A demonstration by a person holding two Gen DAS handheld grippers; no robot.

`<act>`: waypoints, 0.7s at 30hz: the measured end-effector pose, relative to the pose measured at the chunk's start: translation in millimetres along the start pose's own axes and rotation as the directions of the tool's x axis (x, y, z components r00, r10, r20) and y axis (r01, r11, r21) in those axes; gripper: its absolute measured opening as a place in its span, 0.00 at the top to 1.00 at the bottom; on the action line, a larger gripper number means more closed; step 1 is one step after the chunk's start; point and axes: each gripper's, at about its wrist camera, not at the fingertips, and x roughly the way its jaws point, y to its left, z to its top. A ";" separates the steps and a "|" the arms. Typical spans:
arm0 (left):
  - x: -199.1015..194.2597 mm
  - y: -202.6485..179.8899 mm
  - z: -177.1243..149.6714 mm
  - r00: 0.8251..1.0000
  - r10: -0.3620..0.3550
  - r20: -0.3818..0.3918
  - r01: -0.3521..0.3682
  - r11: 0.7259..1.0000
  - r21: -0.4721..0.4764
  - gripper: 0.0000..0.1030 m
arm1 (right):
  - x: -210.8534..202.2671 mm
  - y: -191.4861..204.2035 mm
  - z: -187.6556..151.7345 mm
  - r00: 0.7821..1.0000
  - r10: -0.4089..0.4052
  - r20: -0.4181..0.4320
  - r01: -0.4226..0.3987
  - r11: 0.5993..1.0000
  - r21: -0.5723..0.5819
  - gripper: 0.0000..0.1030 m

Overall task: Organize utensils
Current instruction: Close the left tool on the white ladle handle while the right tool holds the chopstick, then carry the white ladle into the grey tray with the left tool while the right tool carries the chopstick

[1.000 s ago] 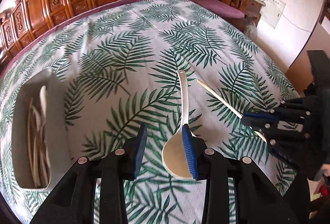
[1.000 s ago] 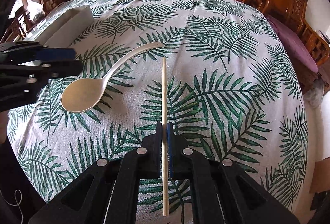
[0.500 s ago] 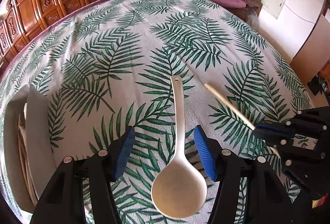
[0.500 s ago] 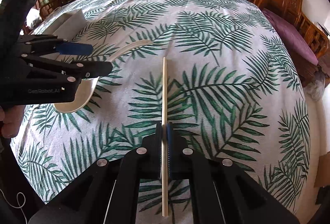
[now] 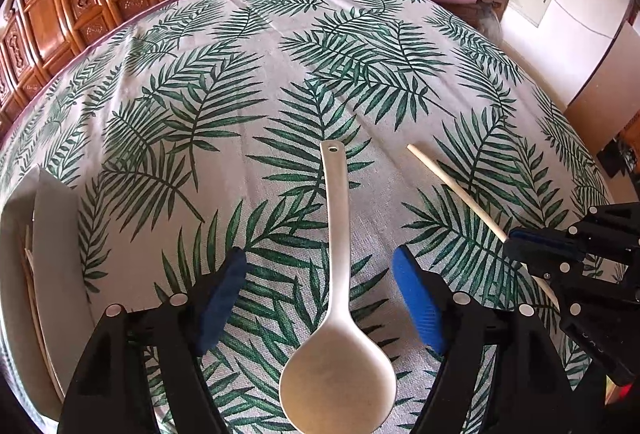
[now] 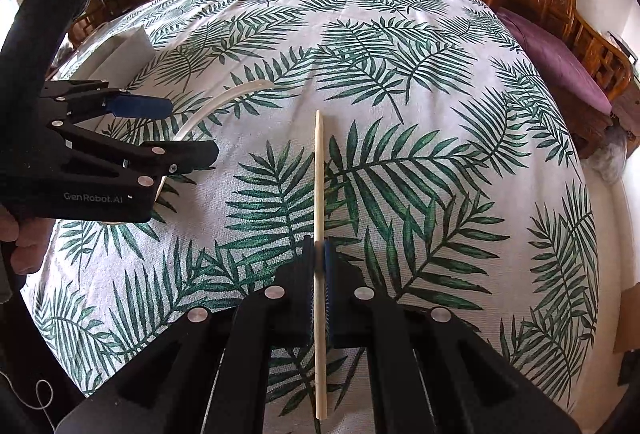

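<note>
The left claw (image 5: pixel 320 274) stands wide open, its blue pads astride the cream spoon (image 5: pixel 338 334), touching neither side; the spoon lies on the leaf-print surface (image 5: pixel 280 74), bowl nearest, handle pointing away. The right claw (image 6: pixel 319 262) is clamped narrow on a wooden chopstick (image 6: pixel 319 170) running straight ahead. Far to the left claw's left sits a grey tray (image 5: pixel 56 254) holding utensils.

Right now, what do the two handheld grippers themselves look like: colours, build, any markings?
Both are matte black plastic. The left gripper and right gripper carry blue ribbed pads on their fingertips and round silver screw heads along the fingers. The left one's side reads "GenRobot.AI" in pale lettering. Bare fingers of the person's left hand show; no sleeve.
</note>
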 end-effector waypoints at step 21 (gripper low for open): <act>-36.1 -5.5 -3.5 0.998 -0.014 0.059 0.013 1.000 0.020 0.92 | -0.4 3.4 0.9 1.000 -0.014 0.001 0.014 1.000 -0.009 0.94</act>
